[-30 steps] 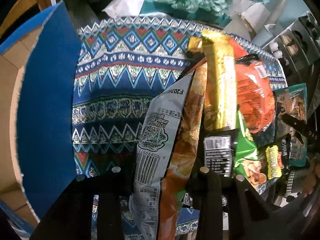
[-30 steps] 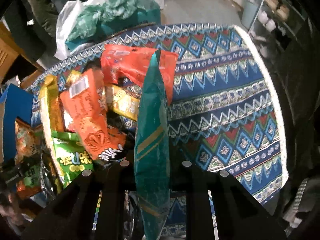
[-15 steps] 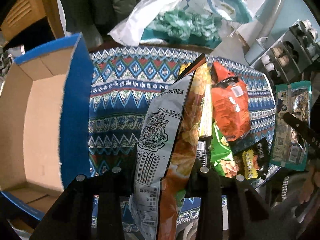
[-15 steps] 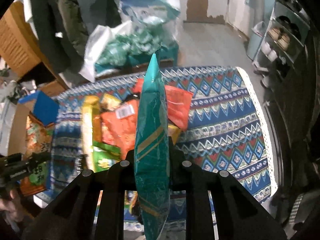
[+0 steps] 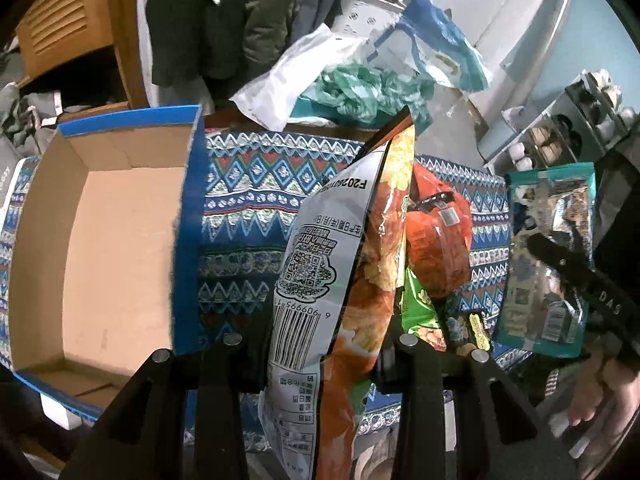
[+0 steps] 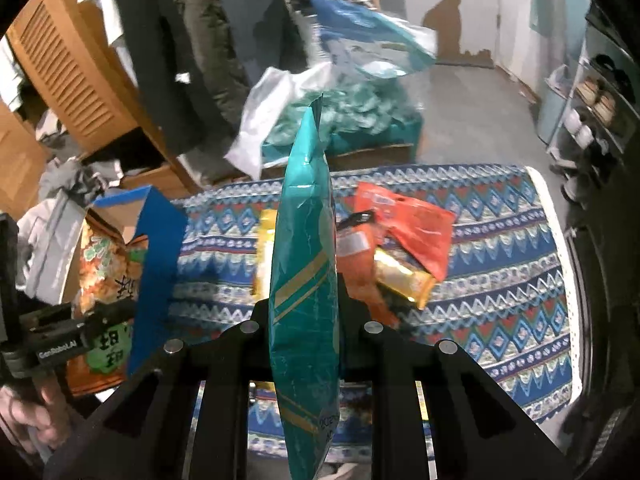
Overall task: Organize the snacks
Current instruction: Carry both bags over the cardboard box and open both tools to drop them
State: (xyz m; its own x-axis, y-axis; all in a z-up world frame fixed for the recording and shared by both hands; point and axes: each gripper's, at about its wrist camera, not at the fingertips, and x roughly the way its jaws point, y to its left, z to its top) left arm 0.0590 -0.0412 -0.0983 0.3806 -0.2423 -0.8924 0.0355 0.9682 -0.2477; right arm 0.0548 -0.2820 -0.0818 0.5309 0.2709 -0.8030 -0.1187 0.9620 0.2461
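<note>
My left gripper (image 5: 320, 342) is shut on an orange and silver snack bag (image 5: 340, 264), held upright above the patterned tablecloth (image 5: 248, 208). To its left stands an open cardboard box (image 5: 112, 248) with blue outer walls and nothing inside. My right gripper (image 6: 308, 324) is shut on a teal snack bag (image 6: 304, 280), held edge-on and high above the table. That teal bag (image 5: 548, 256) also shows at the right of the left wrist view. The orange bag (image 6: 104, 264) appears at the left of the right wrist view, beside the box (image 6: 156, 264).
Several snack packs lie heaped on the cloth: an orange pack (image 5: 436, 240), a green one (image 5: 420, 308), a red one (image 6: 416, 228) and a gold one (image 6: 404, 276). Plastic bags (image 5: 360, 88) sit beyond the table's far edge. A shoe rack (image 6: 592, 112) stands at the right.
Both grippers have risen with their bags, so the table looks smaller and farther. The open box has come fully into the left wrist view. The grips are unchanged.
</note>
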